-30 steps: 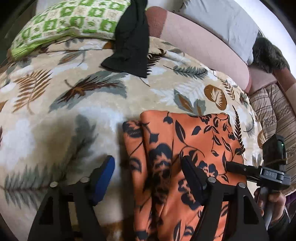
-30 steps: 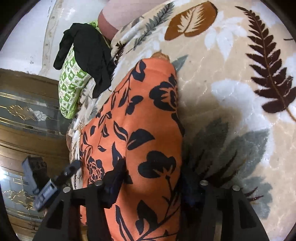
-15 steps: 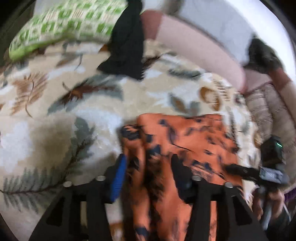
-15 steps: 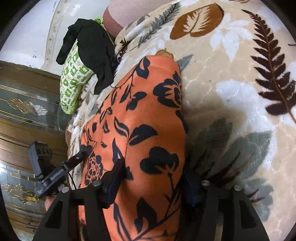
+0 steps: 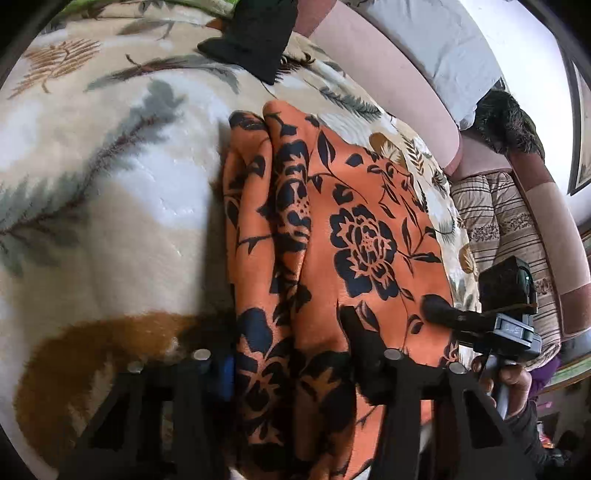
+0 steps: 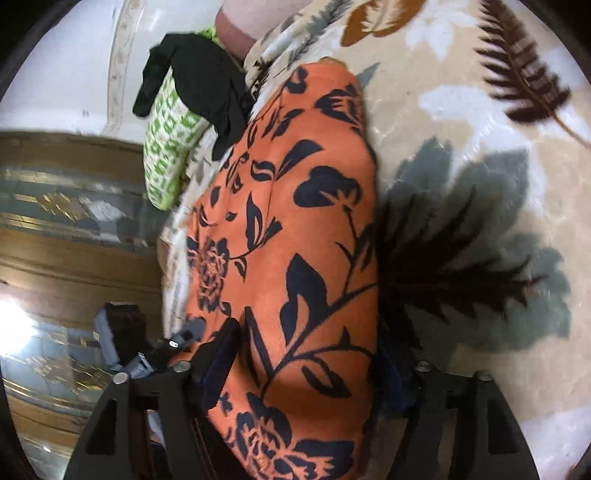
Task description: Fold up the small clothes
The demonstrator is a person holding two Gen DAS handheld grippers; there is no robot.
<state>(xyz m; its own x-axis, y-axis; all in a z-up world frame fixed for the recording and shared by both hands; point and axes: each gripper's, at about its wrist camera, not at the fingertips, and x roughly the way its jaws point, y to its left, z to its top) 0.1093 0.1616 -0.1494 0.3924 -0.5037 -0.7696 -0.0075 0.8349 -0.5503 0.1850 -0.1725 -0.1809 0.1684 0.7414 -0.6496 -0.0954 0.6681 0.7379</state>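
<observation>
An orange garment with a black flower print (image 5: 332,236) lies folded on a leaf-patterned blanket (image 5: 110,177). My left gripper (image 5: 291,354) straddles its near left edge, fingers partly closed around a bunched fold of the cloth. In the right wrist view the same garment (image 6: 303,240) runs away from me. My right gripper (image 6: 306,369) straddles its near end, one finger (image 6: 218,358) on top of the cloth, the other dark at its right edge. The right gripper also shows in the left wrist view (image 5: 506,306), held in a hand.
A black garment (image 5: 251,33) lies on the blanket at the far end, beside a green patterned pillow (image 6: 166,147). A pink sofa back (image 5: 388,62) and a striped cushion (image 5: 506,221) border the blanket. Wooden panelling (image 6: 74,258) is at the left.
My left gripper has moved forward over the garment's left edge and its fingers have narrowed around the cloth. My right gripper has shifted slightly along the garment's near end.
</observation>
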